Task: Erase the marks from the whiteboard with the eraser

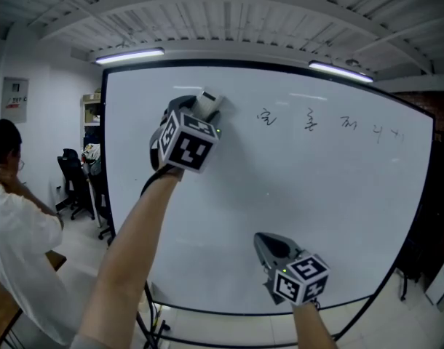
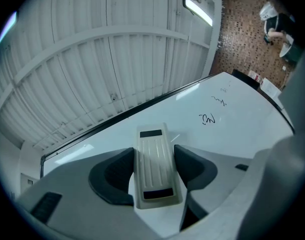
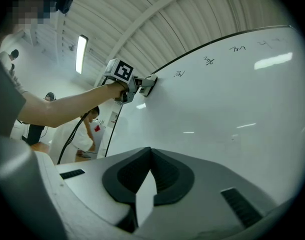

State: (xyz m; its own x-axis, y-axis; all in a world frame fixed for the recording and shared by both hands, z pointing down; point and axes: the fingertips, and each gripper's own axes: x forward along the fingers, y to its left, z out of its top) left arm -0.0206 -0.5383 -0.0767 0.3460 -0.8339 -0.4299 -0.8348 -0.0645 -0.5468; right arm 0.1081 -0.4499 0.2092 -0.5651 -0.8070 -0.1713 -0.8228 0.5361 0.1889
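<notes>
A large whiteboard stands upright in front of me. Several black handwritten marks run along its top right. My left gripper is raised to the board's upper left and is shut on a cream ribbed eraser, which presses against the board left of the marks. The same eraser shows in the right gripper view at the end of my outstretched arm. My right gripper hangs low near the board's bottom middle, its jaws shut with nothing between them.
A person in a white shirt stands at the left beside the board. Office chairs and a shelf sit behind the board's left edge. A cable hangs from my left gripper. Ceiling light strips run above the board.
</notes>
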